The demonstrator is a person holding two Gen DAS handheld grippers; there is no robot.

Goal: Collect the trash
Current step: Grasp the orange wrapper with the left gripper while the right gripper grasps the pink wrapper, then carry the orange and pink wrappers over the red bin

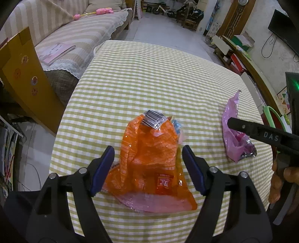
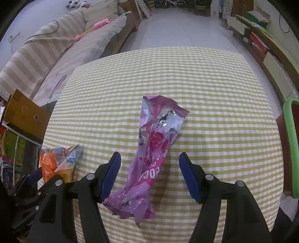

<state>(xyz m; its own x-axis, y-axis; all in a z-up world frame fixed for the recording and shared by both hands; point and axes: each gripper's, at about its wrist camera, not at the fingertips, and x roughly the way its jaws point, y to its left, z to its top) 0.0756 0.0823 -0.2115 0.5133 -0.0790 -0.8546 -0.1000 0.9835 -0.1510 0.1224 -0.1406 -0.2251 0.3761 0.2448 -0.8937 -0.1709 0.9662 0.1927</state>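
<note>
Orange plastic bag sits between your left gripper's blue pads, jaws spread wide, nothing clamped, pads clear of the plastic on both sides. Bag lies crumpled at the near edge of the table, long axis running from you toward the far edge, wider base nearest you. One striped foil wrapper pokes out of its far end, with a pale blue scrap beside it. Flat pink sheet shows under the bag's near edge.

Your right gripper is also wide open and holds nothing. It straddles one purple snack wrapper, pads apart from it on both sides. That wrapper lies toward the right edge of the green-checked tablecloth, long axis near-to-far, torn silvery mouth pointing at the far edge, crumpled end toward you. In the left wrist view the right gripper's finger crosses over the wrapper's middle.

Count: two grippers, one orange bag, one purple wrapper, one striped wrapper, one blue scrap.

Far half of the tablecloth is bare. Off the left edge stand a cardboard box and a striped sofa carrying one pink book and one pink toy wand. Green hoop stands off the right edge. Balance bike at the room's far end.
</note>
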